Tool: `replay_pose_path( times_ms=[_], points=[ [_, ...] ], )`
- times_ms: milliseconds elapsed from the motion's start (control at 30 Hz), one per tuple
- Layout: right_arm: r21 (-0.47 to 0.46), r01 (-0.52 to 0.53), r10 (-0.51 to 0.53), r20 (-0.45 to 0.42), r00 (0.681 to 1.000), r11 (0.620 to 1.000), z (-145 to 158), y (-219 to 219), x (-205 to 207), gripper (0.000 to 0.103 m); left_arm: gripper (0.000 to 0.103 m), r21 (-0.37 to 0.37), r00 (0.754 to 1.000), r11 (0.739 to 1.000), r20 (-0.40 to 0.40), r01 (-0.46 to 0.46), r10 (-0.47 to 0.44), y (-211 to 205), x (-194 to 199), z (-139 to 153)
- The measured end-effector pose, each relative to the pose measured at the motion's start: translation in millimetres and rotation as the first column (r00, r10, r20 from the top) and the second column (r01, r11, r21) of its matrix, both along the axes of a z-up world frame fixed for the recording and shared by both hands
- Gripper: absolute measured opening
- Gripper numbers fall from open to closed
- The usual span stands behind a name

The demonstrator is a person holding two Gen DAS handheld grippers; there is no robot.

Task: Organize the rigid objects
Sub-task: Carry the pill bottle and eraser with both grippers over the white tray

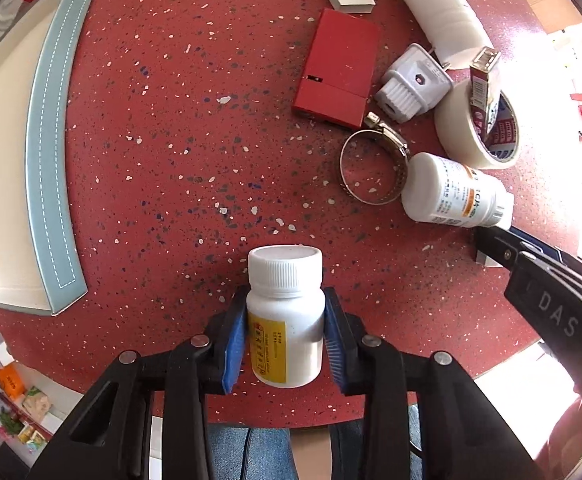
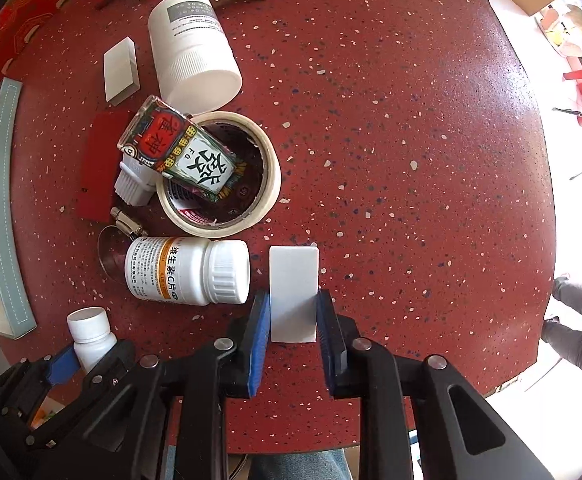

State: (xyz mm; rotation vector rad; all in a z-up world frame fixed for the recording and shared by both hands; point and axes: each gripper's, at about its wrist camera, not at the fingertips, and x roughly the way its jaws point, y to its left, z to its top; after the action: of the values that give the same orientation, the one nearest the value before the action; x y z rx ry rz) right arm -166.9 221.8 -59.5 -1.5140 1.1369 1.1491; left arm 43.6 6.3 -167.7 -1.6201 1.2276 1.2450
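The sorting looks barely begun: the tray [image 1: 57, 128] along the worktop's [image 1: 195, 128] left edge shows nothing in its visible part, while a tape roll [image 2: 219, 174], a lying bottle [image 2: 187, 270] and other bits sit heaped mid-worktop. The left gripper [image 1: 285, 332] has its jaws clamped on a small pill bottle [image 1: 285, 312] near the worktop's near edge, cap pointing away, long axis along the jaws. The right gripper's [image 2: 293, 320] jaws sit either side of a white block [image 2: 294, 292] lying flat, long axis pointing away; whether they squeeze it I cannot tell.

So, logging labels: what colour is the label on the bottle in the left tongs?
Yellow with red print, on the white bottle; left wrist view.
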Motion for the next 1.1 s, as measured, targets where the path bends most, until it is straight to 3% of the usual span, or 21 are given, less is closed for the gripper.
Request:
replay_pose_path(
  times_ms=[167, 467, 767, 1100],
  points=[
    [0.002, 0.016, -0.016, -0.037, 0.999, 1.0, 0.3, -33.9, 40.5, 0.024, 0.038, 0.011, 0.998, 0.998, 0.001, 0.058, -0.058, 7.3, -9.7, 10.6],
    [-0.022, 0.083, -0.085, -0.084, 0.993, 0.996, 30.9, -61.3, 86.8, 0.024, 0.038, 0.081, 0.989, 0.986, 0.026, 0.145, -0.147, -4.4, -52.2, 68.3],
    [0.024, 0.043, -0.04, -0.093, 0.995, 0.999, 76.0, -63.8, 81.0, 0.024, 0.038, 0.157, 0.977, 0.965, 0.017, 0.208, -0.213, 25.2, -96.7, 115.1],
    [0.08, -0.043, 0.049, -0.077, 0.996, 0.996, 100.6, -61.2, 39.6, 0.024, 0.038, 0.214, 0.979, 0.958, 0.021, 0.193, -0.202, 42.2, -166.0, 137.3]
  ],
)
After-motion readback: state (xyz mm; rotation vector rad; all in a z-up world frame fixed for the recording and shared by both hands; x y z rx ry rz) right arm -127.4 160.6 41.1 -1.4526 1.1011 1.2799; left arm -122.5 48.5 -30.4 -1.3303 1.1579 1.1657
